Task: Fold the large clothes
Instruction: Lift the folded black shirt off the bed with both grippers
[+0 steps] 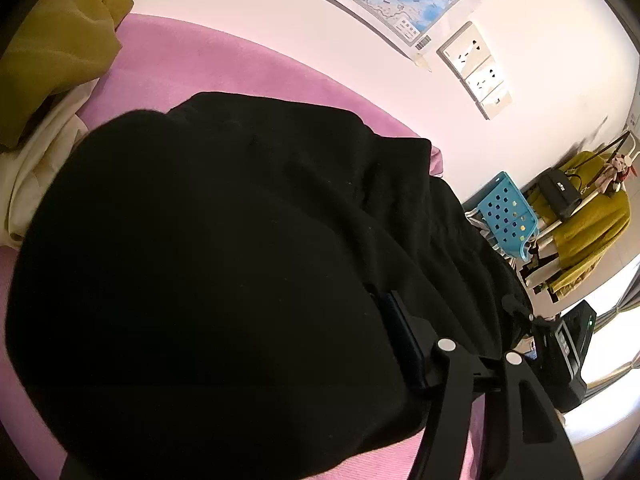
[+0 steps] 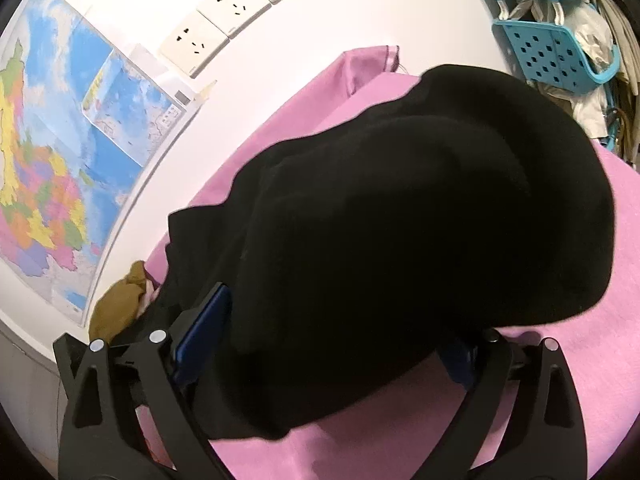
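Note:
A large black garment (image 1: pixel 240 260) lies bunched on a pink sheet (image 1: pixel 192 64) and fills most of both views; it also shows in the right wrist view (image 2: pixel 420 220). In the left wrist view only one finger (image 1: pixel 404 344) of my left gripper shows; the cloth drapes over the rest, so its state is unclear. My right gripper (image 2: pixel 336 344) has its blue-padded fingers (image 2: pixel 204 332) spread wide, with a fold of the black garment lying between and over them.
An olive cloth (image 1: pixel 56 52) and a cream one (image 1: pixel 40 168) lie at the sheet's far end. Blue perforated baskets (image 2: pixel 556 56) hang by the wall. A map (image 2: pixel 52 160) and sockets (image 2: pixel 216 20) are on the white wall. The other gripper (image 1: pixel 568 352) shows at right.

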The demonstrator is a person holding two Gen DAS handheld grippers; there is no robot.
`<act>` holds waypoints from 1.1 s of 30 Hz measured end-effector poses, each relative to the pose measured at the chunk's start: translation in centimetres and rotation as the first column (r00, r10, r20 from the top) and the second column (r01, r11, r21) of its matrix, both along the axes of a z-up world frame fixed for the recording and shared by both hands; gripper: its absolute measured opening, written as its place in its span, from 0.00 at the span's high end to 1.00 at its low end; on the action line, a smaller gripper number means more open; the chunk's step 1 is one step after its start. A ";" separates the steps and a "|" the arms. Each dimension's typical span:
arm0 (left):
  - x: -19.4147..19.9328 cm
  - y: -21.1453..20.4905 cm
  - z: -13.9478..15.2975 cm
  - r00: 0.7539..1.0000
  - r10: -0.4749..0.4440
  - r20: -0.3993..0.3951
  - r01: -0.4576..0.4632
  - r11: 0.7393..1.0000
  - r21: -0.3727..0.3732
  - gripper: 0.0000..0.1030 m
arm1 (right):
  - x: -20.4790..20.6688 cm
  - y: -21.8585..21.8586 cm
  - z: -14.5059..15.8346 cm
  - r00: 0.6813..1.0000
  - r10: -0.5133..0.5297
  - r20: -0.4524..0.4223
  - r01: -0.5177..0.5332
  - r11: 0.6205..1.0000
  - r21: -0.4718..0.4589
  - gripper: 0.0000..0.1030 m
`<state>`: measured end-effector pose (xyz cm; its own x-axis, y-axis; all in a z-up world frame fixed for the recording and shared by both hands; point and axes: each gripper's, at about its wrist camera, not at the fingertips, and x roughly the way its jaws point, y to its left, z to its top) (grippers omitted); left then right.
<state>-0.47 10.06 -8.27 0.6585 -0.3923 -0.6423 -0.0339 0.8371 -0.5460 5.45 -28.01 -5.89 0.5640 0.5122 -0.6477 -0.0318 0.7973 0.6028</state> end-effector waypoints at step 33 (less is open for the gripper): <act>1.2 -0.4 1.1 0.994 0.012 -0.107 -0.003 0.996 0.088 0.38 | 2.2 -1.0 -0.9 0.993 0.111 -0.049 -0.104 0.986 0.132 0.45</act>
